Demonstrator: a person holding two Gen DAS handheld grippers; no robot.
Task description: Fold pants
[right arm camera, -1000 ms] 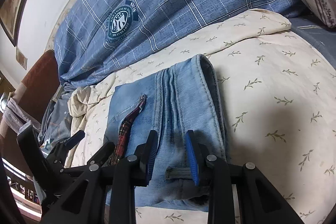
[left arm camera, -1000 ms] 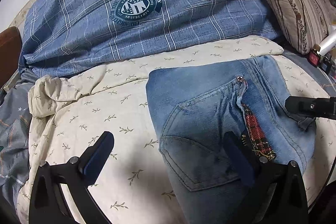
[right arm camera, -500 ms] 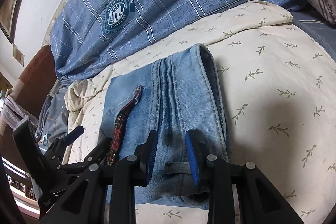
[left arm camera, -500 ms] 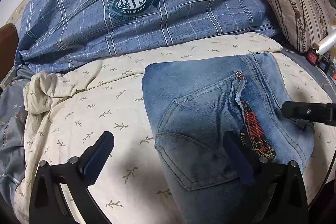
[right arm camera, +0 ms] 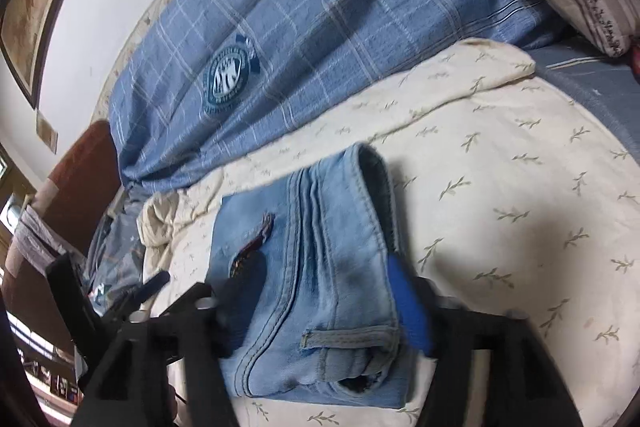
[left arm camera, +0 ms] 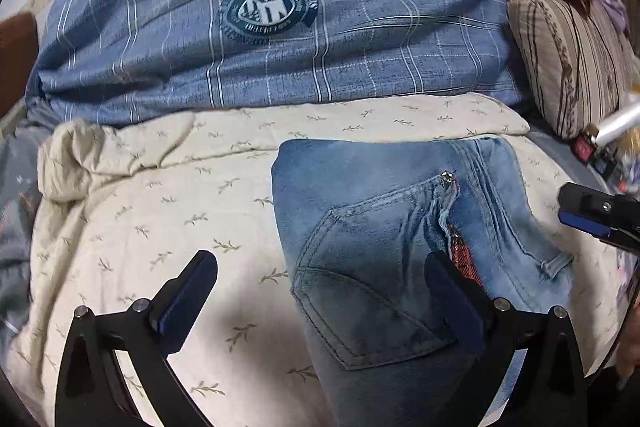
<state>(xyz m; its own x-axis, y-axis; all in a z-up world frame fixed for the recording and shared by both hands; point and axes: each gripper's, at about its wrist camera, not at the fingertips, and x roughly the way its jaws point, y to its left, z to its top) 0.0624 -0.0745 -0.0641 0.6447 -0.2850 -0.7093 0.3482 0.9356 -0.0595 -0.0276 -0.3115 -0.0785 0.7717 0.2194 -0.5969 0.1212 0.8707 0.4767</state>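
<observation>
Light blue jeans (left arm camera: 380, 227) lie folded into a compact stack on the cream leaf-print sheet (left arm camera: 160, 227), back pocket and a red plaid lining strip showing. My left gripper (left arm camera: 320, 287) is open wide, one finger over the sheet, the other above the pocket. My right gripper (right arm camera: 320, 303) has its jaws opening, and they straddle the waistband end of the jeans (right arm camera: 320, 227) without pressing it. Its tip (left arm camera: 592, 215) shows at the right edge of the left wrist view. The left gripper (right arm camera: 120, 303) appears at the lower left of the right wrist view.
A blue plaid duvet (left arm camera: 280, 27) with a round crest is piled behind the jeans. A striped pillow (left arm camera: 568, 59) leans at the right, with small items (left arm camera: 600, 147) below it. A brown headboard (right arm camera: 80, 163) and a crumpled sheet edge (left arm camera: 68, 163) are at the left.
The right gripper's jaws were shut on the jeans' waistband and have now spread wide, letting it go. The right gripper has drawn back a little. The left gripper stays open.
</observation>
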